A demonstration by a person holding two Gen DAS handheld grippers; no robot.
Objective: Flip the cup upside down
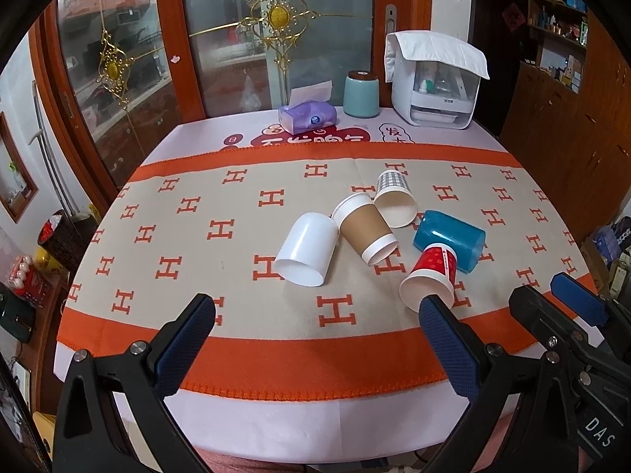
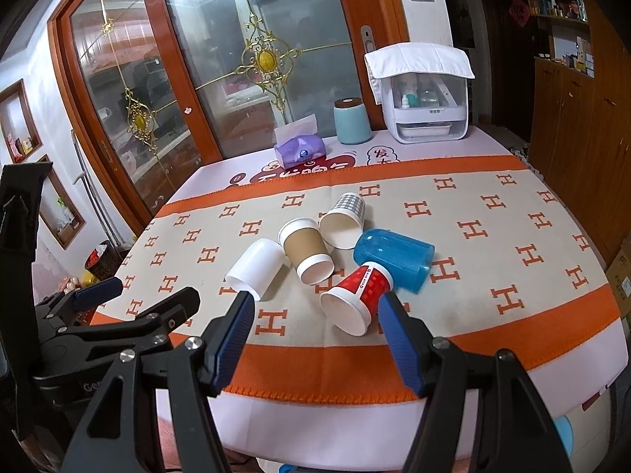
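Observation:
Several cups lie on their sides in a cluster on the orange and beige cloth (image 1: 236, 205): a white cup (image 1: 305, 250) (image 2: 256, 264), a brown paper cup (image 1: 364, 230) (image 2: 305, 250), a checked paper cup (image 1: 394, 199) (image 2: 345, 218), a blue plastic cup (image 1: 449, 240) (image 2: 394, 258) and a red paper cup (image 1: 432, 276) (image 2: 357, 295). My left gripper (image 1: 317, 311) is open and empty, near the table's front edge. My right gripper (image 2: 315, 307) is open and empty, in front of the red cup. Each gripper shows at the edge of the other's view.
At the table's far edge stand a purple tissue pack (image 1: 307, 116), a teal canister (image 1: 361, 94) and a white appliance (image 1: 437, 79) with a cloth on top. Glass sliding doors (image 1: 256, 39) are behind the table. A wooden cabinet (image 1: 572, 126) is at the right.

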